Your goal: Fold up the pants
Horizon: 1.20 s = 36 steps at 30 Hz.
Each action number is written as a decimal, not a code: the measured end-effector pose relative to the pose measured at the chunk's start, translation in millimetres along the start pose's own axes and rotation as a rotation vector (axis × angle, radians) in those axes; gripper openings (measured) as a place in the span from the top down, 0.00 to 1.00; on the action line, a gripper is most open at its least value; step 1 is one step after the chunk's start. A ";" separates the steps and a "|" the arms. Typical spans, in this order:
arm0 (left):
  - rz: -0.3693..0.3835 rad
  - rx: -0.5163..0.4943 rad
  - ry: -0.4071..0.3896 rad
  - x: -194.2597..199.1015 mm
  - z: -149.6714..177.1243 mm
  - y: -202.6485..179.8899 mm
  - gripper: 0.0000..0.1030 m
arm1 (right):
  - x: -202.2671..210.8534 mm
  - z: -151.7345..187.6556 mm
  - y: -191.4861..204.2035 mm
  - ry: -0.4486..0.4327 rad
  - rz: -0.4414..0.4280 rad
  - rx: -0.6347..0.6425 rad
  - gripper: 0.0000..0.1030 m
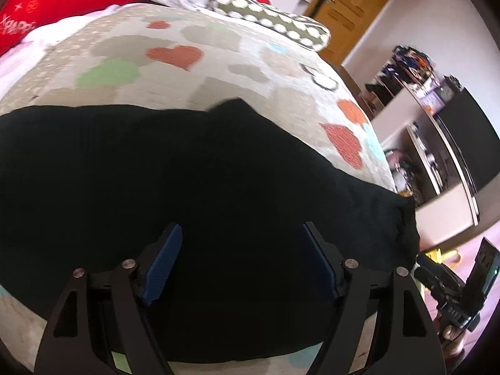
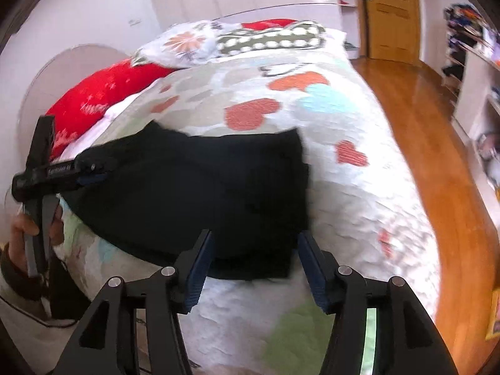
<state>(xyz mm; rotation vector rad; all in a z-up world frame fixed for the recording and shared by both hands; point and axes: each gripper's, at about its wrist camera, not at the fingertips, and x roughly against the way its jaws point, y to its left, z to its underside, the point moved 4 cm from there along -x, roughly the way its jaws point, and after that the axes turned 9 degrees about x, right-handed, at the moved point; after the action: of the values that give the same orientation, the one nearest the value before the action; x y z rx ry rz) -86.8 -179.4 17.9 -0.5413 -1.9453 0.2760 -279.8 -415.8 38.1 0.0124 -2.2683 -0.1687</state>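
Black pants (image 2: 203, 187) lie folded into a wide dark slab across the heart-patterned bed cover (image 2: 328, 187). In the left wrist view the pants (image 1: 187, 172) fill the middle of the picture. My left gripper (image 1: 242, 250) hovers over them, open, with only the cloth surface showing between its blue pads (image 1: 165, 262). The right wrist view shows that gripper (image 2: 97, 172) at the pants' left end, held by a hand (image 2: 22, 231). My right gripper (image 2: 254, 250) is open at the pants' near right corner, and the pads do not press on the cloth.
A red pillow (image 2: 93, 100), a floral pillow (image 2: 187, 43) and a dotted pillow (image 2: 275, 40) lie at the head of the bed. Wooden floor (image 2: 422, 156) runs along the bed's right side to a door (image 2: 390, 15). Cluttered shelves (image 1: 422, 125) stand beyond the floor.
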 end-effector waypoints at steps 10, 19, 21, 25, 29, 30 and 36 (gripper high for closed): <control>0.016 -0.063 0.019 -3.0 9.3 -34.5 0.22 | -20.4 -6.8 -23.9 -0.030 -0.057 -0.118 0.83; 0.038 -0.099 0.011 3.5 11.9 -49.2 0.22 | 4.6 -6.4 -13.5 -0.065 -0.168 -0.152 0.90; 0.033 -0.111 0.029 -3.0 17.8 -52.7 0.22 | -8.6 1.4 -15.6 -0.012 -0.116 -0.145 0.90; 0.025 -0.126 0.057 -11.1 26.5 -56.9 0.22 | -19.7 9.7 -18.6 0.014 -0.098 -0.145 0.88; 0.012 -0.144 0.041 -11.0 27.9 -60.7 0.22 | -11.2 9.9 -22.2 0.003 -0.088 -0.146 0.76; 0.010 -0.146 0.039 -10.9 28.5 -61.2 0.22 | -7.7 9.3 -23.2 -0.004 -0.088 -0.147 0.73; -0.004 -0.160 0.034 -12.3 29.1 -63.7 0.22 | -0.9 7.2 -28.4 -0.040 -0.113 -0.188 0.58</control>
<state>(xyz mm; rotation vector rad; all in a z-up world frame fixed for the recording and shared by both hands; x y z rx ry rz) -124.6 -239.4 22.8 -0.6421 -1.9454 0.1089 -286.0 -443.1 29.2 0.0387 -2.2835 -0.4450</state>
